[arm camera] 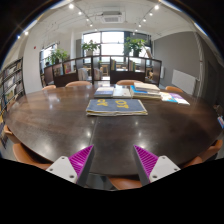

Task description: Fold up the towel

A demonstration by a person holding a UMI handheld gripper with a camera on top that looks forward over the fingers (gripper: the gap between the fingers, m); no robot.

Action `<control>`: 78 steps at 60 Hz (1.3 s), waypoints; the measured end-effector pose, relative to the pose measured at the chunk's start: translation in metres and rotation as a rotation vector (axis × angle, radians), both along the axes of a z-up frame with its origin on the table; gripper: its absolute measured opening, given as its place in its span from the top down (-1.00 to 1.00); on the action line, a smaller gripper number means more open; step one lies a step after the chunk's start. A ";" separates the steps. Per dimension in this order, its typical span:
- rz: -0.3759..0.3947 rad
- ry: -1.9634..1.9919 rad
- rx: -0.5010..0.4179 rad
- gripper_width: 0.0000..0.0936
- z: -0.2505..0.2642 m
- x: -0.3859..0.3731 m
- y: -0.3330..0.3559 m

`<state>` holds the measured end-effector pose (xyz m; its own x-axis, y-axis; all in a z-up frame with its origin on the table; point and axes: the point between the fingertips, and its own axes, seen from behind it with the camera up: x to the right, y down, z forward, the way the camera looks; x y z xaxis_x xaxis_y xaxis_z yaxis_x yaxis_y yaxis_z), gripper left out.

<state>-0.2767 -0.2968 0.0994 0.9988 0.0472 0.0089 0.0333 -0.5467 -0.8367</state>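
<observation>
A folded blue-grey towel [116, 106] lies flat on the dark round table [60, 125], well beyond my fingers and a little past the table's middle. My gripper [112, 160] is open and empty, held above the table's near edge. Its two magenta pads [81, 158] stand wide apart with nothing between them.
Books and papers [128, 91] lie on the table beyond the towel. Orange-brown chairs [78, 84] ring the table, one just below my fingers [125, 183]. Shelves [12, 82] stand at the left, windows and plants [134, 45] at the back.
</observation>
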 end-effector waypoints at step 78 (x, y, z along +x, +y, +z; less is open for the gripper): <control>-0.031 -0.040 -0.002 0.87 -0.008 -0.065 0.374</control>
<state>-0.3420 0.0767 0.0912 0.9987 0.0159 0.0490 0.0497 -0.5494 -0.8341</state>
